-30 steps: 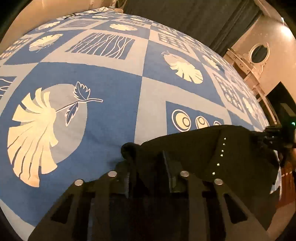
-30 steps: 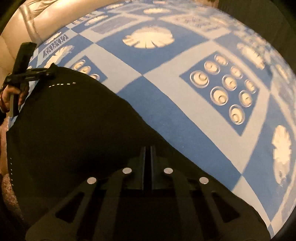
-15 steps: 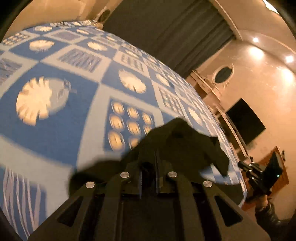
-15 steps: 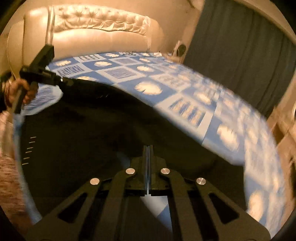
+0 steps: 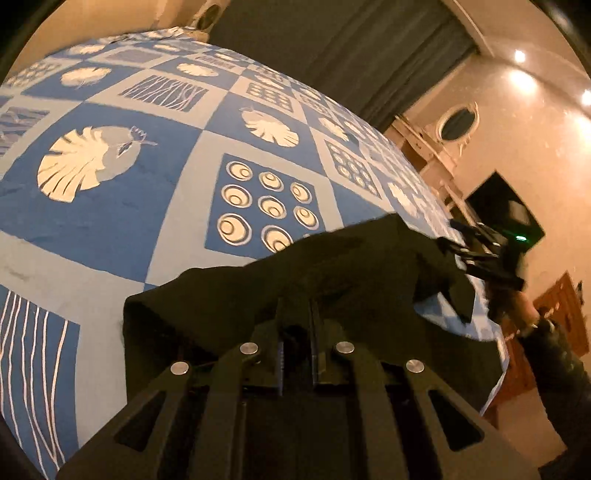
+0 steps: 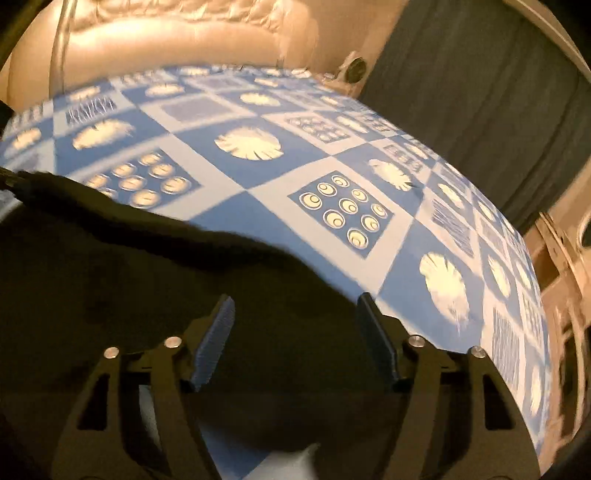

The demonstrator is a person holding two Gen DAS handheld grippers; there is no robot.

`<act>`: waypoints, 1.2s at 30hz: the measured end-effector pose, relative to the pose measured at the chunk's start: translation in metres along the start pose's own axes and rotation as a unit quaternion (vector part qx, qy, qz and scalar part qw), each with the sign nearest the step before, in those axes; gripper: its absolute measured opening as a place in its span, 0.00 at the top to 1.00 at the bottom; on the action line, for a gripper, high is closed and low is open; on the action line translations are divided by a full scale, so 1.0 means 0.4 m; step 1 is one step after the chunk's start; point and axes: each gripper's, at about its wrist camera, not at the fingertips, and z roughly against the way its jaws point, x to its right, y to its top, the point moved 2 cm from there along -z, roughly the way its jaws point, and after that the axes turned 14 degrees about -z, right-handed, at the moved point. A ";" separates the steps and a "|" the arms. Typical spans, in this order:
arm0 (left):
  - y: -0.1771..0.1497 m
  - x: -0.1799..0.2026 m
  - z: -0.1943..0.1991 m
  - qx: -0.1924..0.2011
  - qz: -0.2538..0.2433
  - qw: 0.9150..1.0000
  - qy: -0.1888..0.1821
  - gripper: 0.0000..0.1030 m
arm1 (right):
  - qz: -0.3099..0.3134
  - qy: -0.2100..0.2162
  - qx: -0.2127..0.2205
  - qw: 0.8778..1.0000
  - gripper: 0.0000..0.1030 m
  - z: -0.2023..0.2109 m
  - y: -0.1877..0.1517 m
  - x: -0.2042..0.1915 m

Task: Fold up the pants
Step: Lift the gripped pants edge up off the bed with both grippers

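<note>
On a bed spread with a blue-and-white patterned bedspread (image 5: 177, 221), the left claw (image 5: 295, 332) is clamped tight on a bunched edge of the black pants (image 5: 332, 280), holding that part lifted off the cover while the rest of the garment drapes and sags towards the bed's near edge. Further right along the pants, the right claw (image 6: 295, 325) is opening, its ribbed pads standing wide apart above the dark cloth with nothing pressed between them, so the fabric there seems to be let go and settling. To finish this fold cleanly, the left side should probably be carried over and lowered evenly before release, keeping the edge taut so no crease is trapped, while the freed right claw could smooth or take a fresh corner. The pants look soft, matte and limp, folding into loose ridges; the bedspread is flat, woven cotton printed with leaf, ring and wavy-line squares. Beyond the bed stands a tufted, cream headboard (image 6: 192, 33), glossy under warm light.
</note>
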 end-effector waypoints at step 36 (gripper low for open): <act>-0.232 0.025 0.175 0.012 0.113 0.992 -0.060 0.74 | -0.031 0.057 -0.025 0.998 0.91 0.329 -0.441 -0.311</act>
